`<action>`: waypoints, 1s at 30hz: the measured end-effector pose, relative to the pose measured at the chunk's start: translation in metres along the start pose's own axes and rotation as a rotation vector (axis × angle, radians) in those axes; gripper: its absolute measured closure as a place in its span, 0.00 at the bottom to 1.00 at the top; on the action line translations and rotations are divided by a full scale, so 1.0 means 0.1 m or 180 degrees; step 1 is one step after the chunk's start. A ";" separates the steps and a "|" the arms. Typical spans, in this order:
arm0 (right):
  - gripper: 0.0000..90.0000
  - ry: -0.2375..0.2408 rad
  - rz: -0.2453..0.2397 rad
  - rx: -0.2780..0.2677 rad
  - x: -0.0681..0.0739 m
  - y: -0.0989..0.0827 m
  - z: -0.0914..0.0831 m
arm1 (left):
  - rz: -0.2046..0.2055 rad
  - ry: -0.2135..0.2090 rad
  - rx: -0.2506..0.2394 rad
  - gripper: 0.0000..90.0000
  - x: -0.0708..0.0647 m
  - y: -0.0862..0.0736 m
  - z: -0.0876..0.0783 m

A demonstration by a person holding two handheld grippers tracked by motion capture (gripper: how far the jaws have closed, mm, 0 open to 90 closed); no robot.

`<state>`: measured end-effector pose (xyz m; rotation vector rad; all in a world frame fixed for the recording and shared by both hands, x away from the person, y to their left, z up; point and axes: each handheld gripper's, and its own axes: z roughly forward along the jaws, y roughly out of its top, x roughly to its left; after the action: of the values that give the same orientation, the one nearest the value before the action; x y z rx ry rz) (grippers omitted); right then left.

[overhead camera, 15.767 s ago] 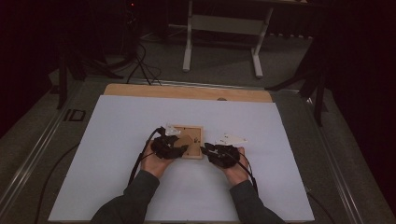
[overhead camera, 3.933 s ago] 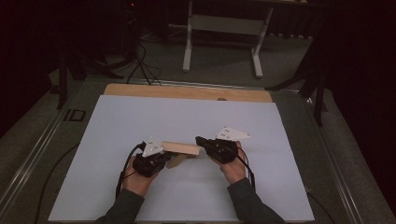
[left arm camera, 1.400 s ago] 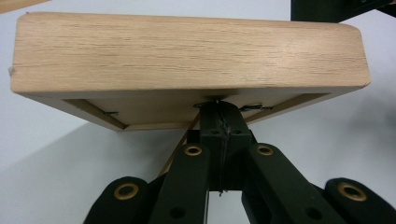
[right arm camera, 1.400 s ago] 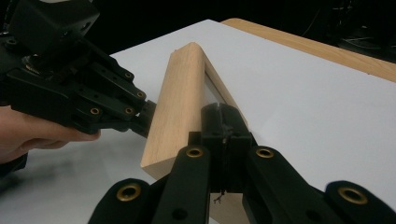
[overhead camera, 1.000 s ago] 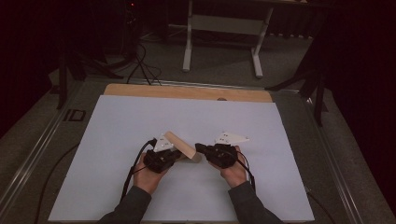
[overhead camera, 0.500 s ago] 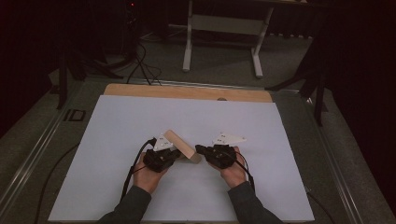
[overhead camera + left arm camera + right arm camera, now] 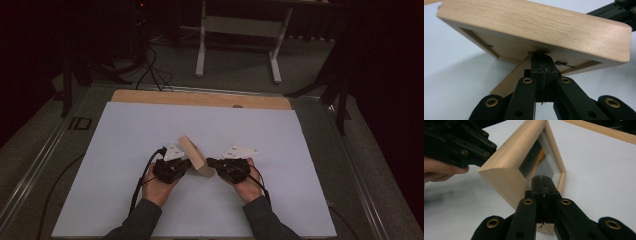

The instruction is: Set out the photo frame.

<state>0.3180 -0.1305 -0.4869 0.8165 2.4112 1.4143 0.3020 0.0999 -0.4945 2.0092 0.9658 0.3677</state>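
A light wooden picture frame (image 7: 192, 156) stands tilted on one edge on the white sheet, between my two grippers. My left gripper (image 7: 186, 163) is shut, and its tips press the frame's back (image 7: 536, 22) where the wooden prop leg (image 7: 509, 77) branches off. In its own view the left gripper (image 7: 541, 56) holds nothing between the jaws. My right gripper (image 7: 210, 161) is shut too. Its tips (image 7: 541, 180) rest against the frame's (image 7: 509, 162) front at the glass (image 7: 546, 162). The left gripper (image 7: 461, 142) and a hand show behind the frame.
The white sheet (image 7: 150, 130) covers the table, with a wooden strip (image 7: 200, 98) along its far edge. Beyond, on the dark floor, stand a metal stand's legs (image 7: 235, 25) and cables (image 7: 150, 65). The right gripper (image 7: 619, 10) shows past the frame's corner.
The frame lay flat at first, was lifted between both grippers, and now stands tilted on edge. Over the last second the right gripper edged slightly toward it.
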 end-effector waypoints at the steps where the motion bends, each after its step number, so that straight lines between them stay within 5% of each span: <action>1: 0.99 -0.0002 -0.0036 0.0008 0.02 0.00 0.01 | -0.0023 -0.0005 0.0001 0.99 0.01 0.00 0.00; 18: 0.98 0.0112 -0.0245 0.0046 0.20 0.02 0.08 | -0.0249 0.0009 -0.0062 0.99 0.10 -0.05 0.00; 23: 0.95 0.0119 -0.0293 0.0051 0.23 0.03 0.09 | -0.0302 0.0014 -0.0085 0.92 0.13 -0.07 -0.01; 30: 0.77 0.0089 -0.0286 0.0031 0.20 0.04 0.06 | -0.0426 0.0170 -0.0168 0.74 0.20 -0.07 -0.12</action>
<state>0.3054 -0.1129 -0.4854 0.6859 2.4446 1.3904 0.3053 0.1237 -0.4948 1.8840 1.1063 0.3712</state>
